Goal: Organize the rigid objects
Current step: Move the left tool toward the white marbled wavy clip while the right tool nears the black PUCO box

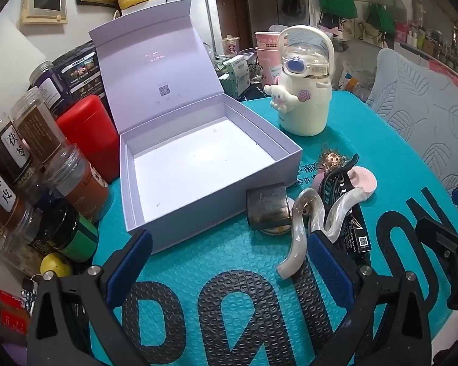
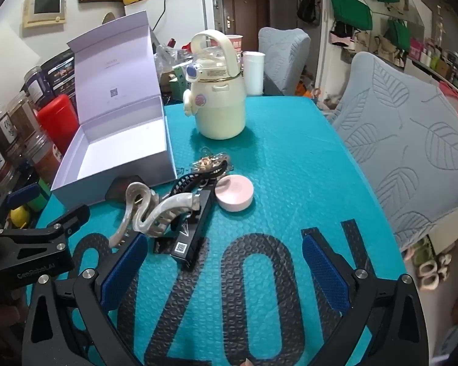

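Closest in, both grippers hang over the teal mat (image 2: 290,158) with nothing between their blue pads: the left gripper (image 1: 229,262) has its jaws spread wide, and the right gripper (image 2: 226,262) is spread just as wide. Just past the fingertips sits a cluster of small items: a pearly white hair claw (image 1: 314,213) lying partly over a long black box (image 2: 195,231), a black hair claw (image 2: 198,177) behind it, a round pink case (image 2: 235,196) to the right, and a dark smoky square container (image 1: 267,210) touching the front wall of the white gift box (image 1: 198,201). That box stands open and bare inside, lid upright. Further back, a cream cartoon water bottle (image 2: 219,103) stands on the mat, with spice jars (image 1: 30,158) and a red canister (image 1: 88,134) lined up left of the box
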Demonstrator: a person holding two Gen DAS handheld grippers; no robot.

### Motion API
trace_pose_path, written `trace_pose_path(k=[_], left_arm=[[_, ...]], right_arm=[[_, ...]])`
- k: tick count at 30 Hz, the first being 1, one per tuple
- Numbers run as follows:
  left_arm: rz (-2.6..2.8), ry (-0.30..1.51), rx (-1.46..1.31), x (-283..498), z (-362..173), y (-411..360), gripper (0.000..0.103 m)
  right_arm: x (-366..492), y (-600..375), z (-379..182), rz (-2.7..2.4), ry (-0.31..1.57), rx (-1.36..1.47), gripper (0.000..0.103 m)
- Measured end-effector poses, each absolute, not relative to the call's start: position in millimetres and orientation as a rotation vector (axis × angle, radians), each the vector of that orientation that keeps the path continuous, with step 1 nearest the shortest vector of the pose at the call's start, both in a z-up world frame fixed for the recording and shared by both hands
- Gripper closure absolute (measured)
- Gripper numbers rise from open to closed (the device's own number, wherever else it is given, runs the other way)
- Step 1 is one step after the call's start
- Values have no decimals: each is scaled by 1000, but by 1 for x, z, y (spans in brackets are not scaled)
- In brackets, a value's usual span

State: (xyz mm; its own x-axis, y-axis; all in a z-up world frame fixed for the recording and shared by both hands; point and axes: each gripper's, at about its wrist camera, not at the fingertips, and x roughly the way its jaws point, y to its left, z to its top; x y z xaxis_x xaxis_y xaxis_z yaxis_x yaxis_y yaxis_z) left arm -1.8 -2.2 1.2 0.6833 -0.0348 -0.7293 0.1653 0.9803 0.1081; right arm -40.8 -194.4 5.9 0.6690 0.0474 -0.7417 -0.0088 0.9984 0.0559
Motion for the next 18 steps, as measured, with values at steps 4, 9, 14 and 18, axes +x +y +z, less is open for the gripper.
trace_pose_path(k=[4,9,14,18], left_arm=[[-117,810,174,-3,1,-3,0],[-121,811,174,-3,3,-4,0],[-118,808,180,-5,4,-5,0],[-122,812,174,-5,4,-4,0]], right_arm=[[-40,-192,6,31,838,50,0],[-40,-195,6,30,833,54,0],[-41,-194,6,30,832,53,0],[-41,-195,5,29,831,52,0]])
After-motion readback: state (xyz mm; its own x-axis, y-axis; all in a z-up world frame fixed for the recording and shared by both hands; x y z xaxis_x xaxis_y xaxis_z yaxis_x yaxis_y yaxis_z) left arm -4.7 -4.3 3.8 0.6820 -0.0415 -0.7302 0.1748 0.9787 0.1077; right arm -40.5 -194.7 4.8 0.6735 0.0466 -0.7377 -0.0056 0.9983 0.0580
